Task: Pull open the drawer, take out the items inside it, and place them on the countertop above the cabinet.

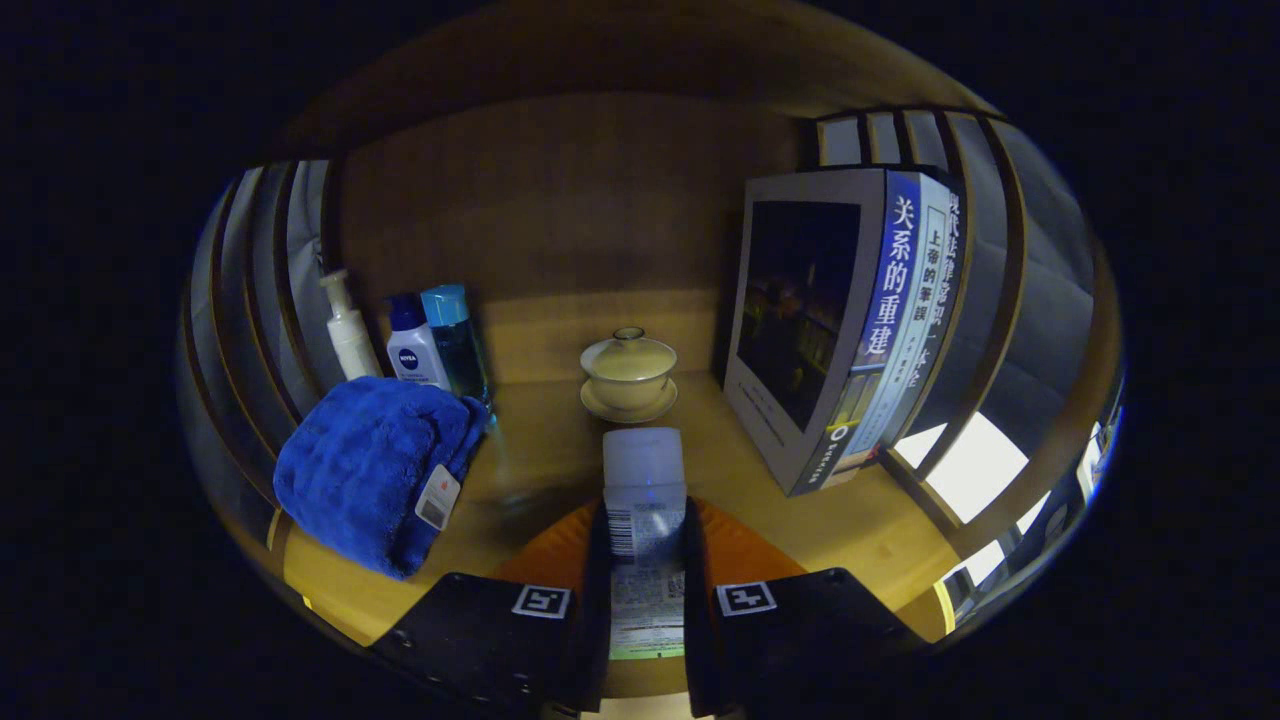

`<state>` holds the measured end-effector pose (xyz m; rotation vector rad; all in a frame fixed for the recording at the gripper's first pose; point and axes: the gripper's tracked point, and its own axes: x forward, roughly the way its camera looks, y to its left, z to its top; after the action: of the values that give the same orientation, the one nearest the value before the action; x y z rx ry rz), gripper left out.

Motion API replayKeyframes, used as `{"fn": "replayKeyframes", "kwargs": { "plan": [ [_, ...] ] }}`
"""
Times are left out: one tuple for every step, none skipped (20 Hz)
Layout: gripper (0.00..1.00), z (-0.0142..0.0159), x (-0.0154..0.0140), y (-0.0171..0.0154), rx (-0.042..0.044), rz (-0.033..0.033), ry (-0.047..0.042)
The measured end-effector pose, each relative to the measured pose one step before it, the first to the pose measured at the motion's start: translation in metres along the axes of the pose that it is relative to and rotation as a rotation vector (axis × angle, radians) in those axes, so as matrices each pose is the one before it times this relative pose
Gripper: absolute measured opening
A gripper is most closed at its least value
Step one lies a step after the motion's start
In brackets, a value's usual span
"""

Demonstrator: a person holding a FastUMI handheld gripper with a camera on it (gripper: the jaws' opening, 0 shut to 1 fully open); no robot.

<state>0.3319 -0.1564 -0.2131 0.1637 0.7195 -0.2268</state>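
Claw (645,530) level, pointing straight ahead over the wooden bench (880,530). Both fingers closed in on a white tube (645,500), pressing its two sides; the gap between them is only as wide as the tube. Tube runs lengthwise between the fingers, its pale cap end jutting out at 12 o'clock past the tips. Label on the tube carries a barcode and dense fine print, too blurred to read. Each finger bears a square black-and-white marker tag (541,601).

Straight on at 12 o'clock from the tips, near but apart from the tube's cap: a cream lidded teacup (629,372) on its saucer, upright, close to the wooden back panel (560,200).

At 10 o'clock: a folded blue towel (375,470) lying on the bench, a small white hang tag (438,497) on its near edge, print unreadable. Behind the towel, three bottles standing upright side by side: a white pump bottle (346,330), then a white bottle with dark blue cap (413,345) showing a round blue logo that reads NIVEA, then a teal bottle (457,340) touching or nearly touching it.

At 2 o'clock: a row of books (860,320) upright, leaning slightly, spines toward the claw. Nearest spine blue with large white Chinese characters, 关系的重建; the next spines also carry Chinese writing, harder to make out. Slatted side walls (1000,300) at either flank.
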Motion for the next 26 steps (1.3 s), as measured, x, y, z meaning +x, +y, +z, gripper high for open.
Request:
{"fn": "replayKeyframes", "kwargs": {
  "plan": [
    [0.42,-0.00145,0.00408,0.00028,-0.01644,0.0048,0.00191],
    [0.44,-0.00308,0.00432,0.0018,-0.02161,0.00851,0.00533],
    [0.47,-0.00593,0.00361,0.00337,-0.02081,0.01417,0.01542],
    [0.47,-0.00745,0.00234,0.00565,-0.01396,0.02353,0.01911],
    [0.55,-0.00896,0.0045,0.00607,-0.00921,0.01748,0.02605],
    [0.58,-0.00872,0.00143,0.00226,-0.0095,0.00057,0.02756],
    [0.65,-0.00271,-0.00125,0.0012,-0.00865,0.00289,0.01233],
    [0.71,0.00144,-0.00006,0.00004,-0.00995,-0.00561,-0.01901],
    [0.77,0.00324,-0.00013,-0.00058,-0.01235,-0.00433,-0.01444],
    [0.83,0.00234,-0.00384,0.00185,-0.01017,0.00006,-0.00964],
    [0.94,0.00293,-0.00303,0.00226,-0.00877,0.00588,-0.01503],
    [0.96,0.00543,-0.00504,-0.00133,-0.01147,-0.00481,-0.02205],
    [0.97,0.00712,-0.00616,-0.00146,-0.01218,-0.00608,-0.03036],
    [0.99,0.00867,-0.00603,0.00035,-0.00523,-0.00301,-0.03596],
    [0.99,0.01091,-0.01087,0.00139,-0.00248,0.00561,-0.04732],
    [0.99,0.01592,-0.01065,-0.00172,-0.00088,-0.01052,-0.065],
    [0.99,0.01037,-0.01256,-0.00559,0.00488,-0.02105,-0.04685],
    [0.99,0.01519,-0.02031,-0.00566,0.01043,-0.02651,-0.03869],
    [0.99,0.01475,-0.0188,-0.00637,0.01566,-0.02569,-0.04196],
    [0.99,0.0142,-0.02142,-0.00532,0.01284,-0.0212,-0.04355],
    [0.99,0.01395,-0.02037,-0.00368,0.00858,-0.01056,-0.04328],
    [0.98,0.01143,-0.01901,-0.00471,-0.00105,-0.00901,-0.04342],
    [0.98,0.00794,-0.02101,-0.0036,-0.00841,-0.00943,-0.02131],
    [0.98,0.00327,-0.02188,-0.00725,-0.01473,-0.02161,-0.00746],
    [0.98,0.00152,-0.02199,-0.00634,-0.01469,-0.01852,-0.00161],
    [0.98,0.00152,-0.01968,-0.00472,-0.00648,-0.01422,-0.00539]
  ]
}}
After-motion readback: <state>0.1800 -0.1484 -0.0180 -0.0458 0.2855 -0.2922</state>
